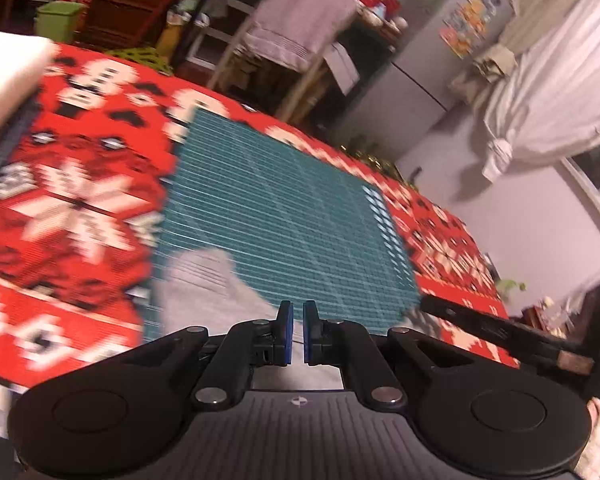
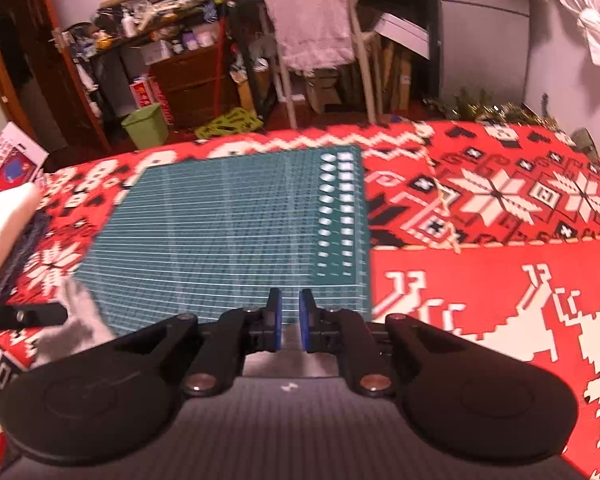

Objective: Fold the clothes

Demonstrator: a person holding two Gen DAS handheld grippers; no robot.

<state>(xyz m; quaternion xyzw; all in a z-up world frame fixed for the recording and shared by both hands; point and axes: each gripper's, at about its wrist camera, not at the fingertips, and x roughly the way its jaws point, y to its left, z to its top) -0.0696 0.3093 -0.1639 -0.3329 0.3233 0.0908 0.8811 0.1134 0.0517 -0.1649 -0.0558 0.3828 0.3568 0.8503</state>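
A grey garment [image 1: 204, 292] lies on a green cutting mat [image 1: 284, 200], its corner pointing up the mat. It runs under my left gripper [image 1: 296, 330], whose blue pads stand a narrow slit apart with nothing seen between them. One finger of the right gripper [image 1: 492, 326] shows at the right. In the right wrist view the grey garment [image 2: 76, 320] is low on the left, beside a left-gripper finger [image 2: 24, 315]. My right gripper [image 2: 290, 320] hovers over the near edge of the mat [image 2: 228, 232], its pads also almost together. Both views are motion-blurred.
A red patterned tablecloth [image 2: 480, 280] covers the table. A white folded stack [image 2: 4, 216] on dark fabric sits at the left edge, with a box [image 2: 8, 160] behind it. Beyond the table stand a chair draped with a towel [image 2: 316, 20] and cluttered shelves.
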